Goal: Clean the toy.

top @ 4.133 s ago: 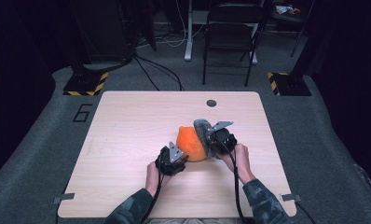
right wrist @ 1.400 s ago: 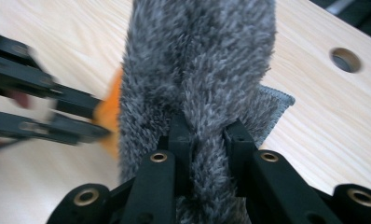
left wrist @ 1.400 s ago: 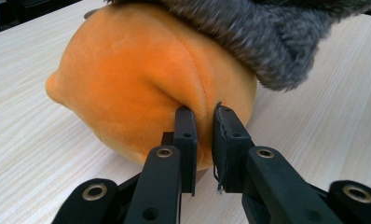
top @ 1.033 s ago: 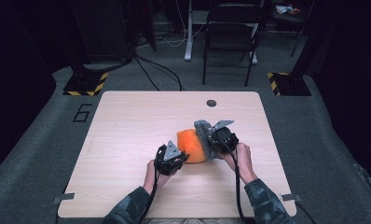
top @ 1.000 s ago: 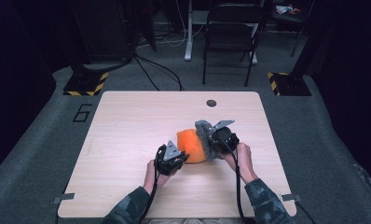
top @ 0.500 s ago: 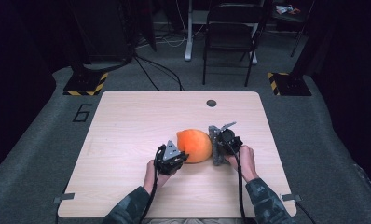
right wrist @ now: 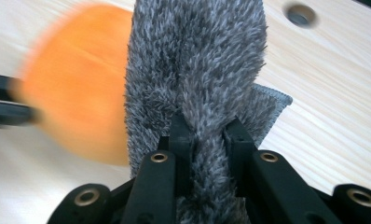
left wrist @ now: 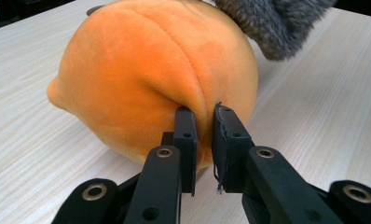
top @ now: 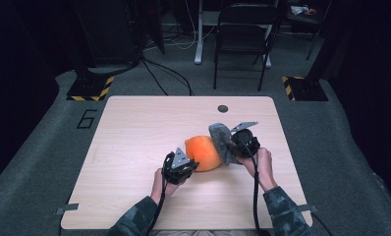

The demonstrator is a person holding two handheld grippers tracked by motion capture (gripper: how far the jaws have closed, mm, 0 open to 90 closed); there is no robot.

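Left hand-held gripper (left wrist: 203, 135) pinches orange plush (left wrist: 151, 79); right (right wrist: 207, 140) clamps grey cover (right wrist: 197, 70) at 3 o'clock. Thin pinch may slip.

A pale wood-grain counter with rounded corners (top: 134, 147) stands on grey carpet, a small round dark grommet hole (top: 223, 108) set near its far edge. Resting on the counter right of centre is a round orange plush toy (top: 203, 152), its underside on the wood in the left gripper view. A shaggy grey pile cloth (top: 222, 141) stands against the toy's right side; a flat hemmed corner of it reaches the wood.
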